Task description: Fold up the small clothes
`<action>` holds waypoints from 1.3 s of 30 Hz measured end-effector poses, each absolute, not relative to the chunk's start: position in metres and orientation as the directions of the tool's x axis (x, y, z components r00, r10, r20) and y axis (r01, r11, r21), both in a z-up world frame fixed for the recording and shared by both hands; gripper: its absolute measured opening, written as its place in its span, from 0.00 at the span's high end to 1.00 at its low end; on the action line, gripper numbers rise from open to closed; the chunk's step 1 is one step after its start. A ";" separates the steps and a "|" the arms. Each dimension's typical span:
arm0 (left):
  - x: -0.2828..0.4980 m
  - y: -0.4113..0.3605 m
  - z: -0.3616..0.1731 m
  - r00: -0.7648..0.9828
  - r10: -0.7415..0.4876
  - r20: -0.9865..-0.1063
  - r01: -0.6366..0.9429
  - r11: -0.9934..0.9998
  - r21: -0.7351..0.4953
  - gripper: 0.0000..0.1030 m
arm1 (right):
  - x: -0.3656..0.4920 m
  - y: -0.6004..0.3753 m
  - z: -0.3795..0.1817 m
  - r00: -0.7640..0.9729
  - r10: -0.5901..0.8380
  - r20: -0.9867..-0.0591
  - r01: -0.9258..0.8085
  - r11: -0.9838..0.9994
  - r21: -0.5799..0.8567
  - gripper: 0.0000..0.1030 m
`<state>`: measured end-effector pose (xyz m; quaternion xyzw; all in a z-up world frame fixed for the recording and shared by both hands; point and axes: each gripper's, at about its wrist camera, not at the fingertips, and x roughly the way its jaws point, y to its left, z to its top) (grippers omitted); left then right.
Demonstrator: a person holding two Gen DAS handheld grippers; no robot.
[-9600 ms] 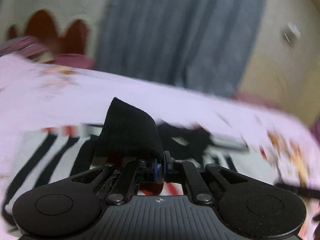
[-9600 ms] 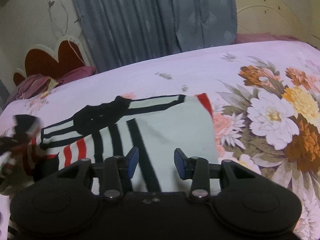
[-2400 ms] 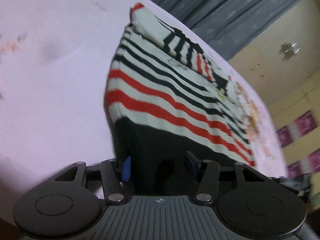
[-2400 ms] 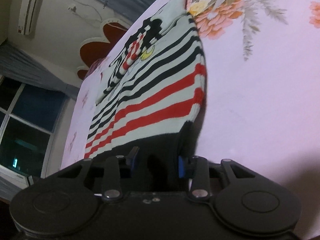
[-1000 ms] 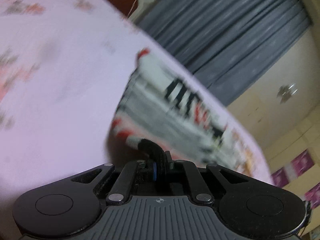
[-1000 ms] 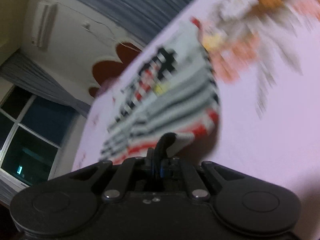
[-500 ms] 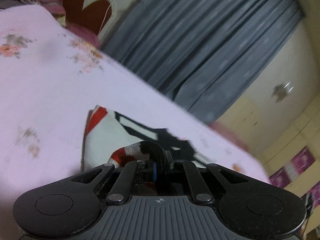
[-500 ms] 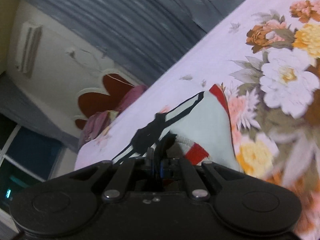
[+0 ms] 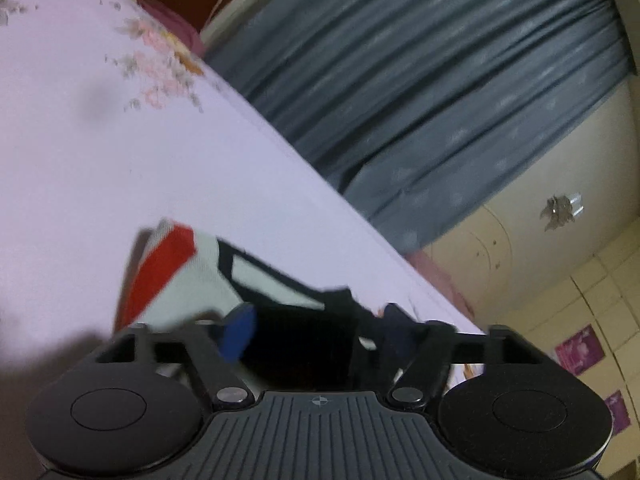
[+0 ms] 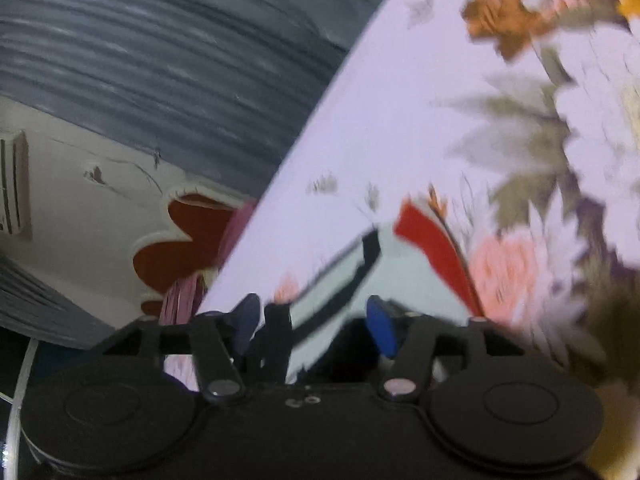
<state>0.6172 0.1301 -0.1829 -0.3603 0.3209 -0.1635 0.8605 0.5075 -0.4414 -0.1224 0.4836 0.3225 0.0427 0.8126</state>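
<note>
Broadly, bedsheet [image 9: 100, 152] carries striped garment [image 9: 188, 280], folded, long axis running across both grippers, red-edged end pointing away. Left gripper [image 9: 320, 328] and right gripper [image 10: 316, 324]: jaws opening, dark hem between the pads, unpinched.

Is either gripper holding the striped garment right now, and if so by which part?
Neither. Both the left gripper and right gripper are opening, pads clear of the garment, whose black hem lies between them.
</note>
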 end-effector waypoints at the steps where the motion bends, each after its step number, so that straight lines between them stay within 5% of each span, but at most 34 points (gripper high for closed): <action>1: 0.617 0.131 -0.182 0.751 -0.507 -0.424 0.056 0.688 -0.723 0.30 | 0.509 -0.441 -0.121 0.795 0.372 -0.479 0.236 0.538 0.809 0.41; 7: 0.617 0.119 -0.168 0.747 -0.430 -0.507 0.140 0.847 -0.514 0.30 | 0.493 -0.438 -0.100 0.822 0.298 -0.485 0.165 0.690 0.704 0.43; 13: 0.627 0.088 -0.167 0.686 -0.375 -0.624 0.223 0.924 -0.310 0.31 | 0.497 -0.409 -0.092 0.737 0.308 -0.602 0.007 0.887 0.461 0.44; 16: 0.636 0.067 -0.176 0.660 -0.300 -0.689 0.242 0.953 -0.182 0.59 | 0.514 -0.382 -0.099 0.697 0.220 -0.683 -0.040 0.962 0.269 0.49; 20: 0.638 0.053 -0.176 0.691 -0.231 -0.685 0.240 0.967 -0.085 0.97 | 0.529 -0.341 -0.105 0.675 0.052 -0.736 -0.103 0.994 -0.024 0.69; 22: 0.631 0.060 -0.168 0.739 -0.220 -0.637 0.193 0.975 -0.112 0.97 | 0.529 -0.328 -0.106 0.681 0.005 -0.733 -0.134 0.984 -0.118 0.95; 26: 0.622 0.075 -0.153 0.816 -0.201 -0.542 0.133 0.978 -0.161 0.97 | 0.526 -0.331 -0.088 0.760 -0.041 -0.648 -0.073 0.986 -0.147 0.96; 29: 0.639 0.070 -0.169 0.767 -0.158 -0.622 0.099 0.987 -0.129 0.97 | 0.539 -0.345 -0.092 0.752 -0.042 -0.658 -0.024 0.996 -0.092 0.96; 34: 0.644 0.069 -0.186 0.749 -0.133 -0.649 0.072 0.990 -0.121 0.94 | 0.551 -0.353 -0.118 0.701 -0.097 -0.706 0.032 0.994 -0.105 0.90; 36: 0.641 0.075 -0.185 0.754 -0.142 -0.642 0.061 0.987 -0.146 0.89 | 0.549 -0.354 -0.116 0.705 -0.118 -0.699 0.057 0.992 -0.110 0.70; 37: 0.638 0.076 -0.182 0.755 -0.138 -0.641 0.044 0.986 -0.160 0.82 | 0.545 -0.354 -0.111 0.717 -0.134 -0.684 0.084 0.991 -0.106 0.42; 39: 0.626 0.067 -0.165 0.800 -0.091 -0.592 0.006 0.990 -0.144 0.57 | 0.534 -0.348 -0.098 0.759 -0.108 -0.642 0.084 0.994 -0.068 0.38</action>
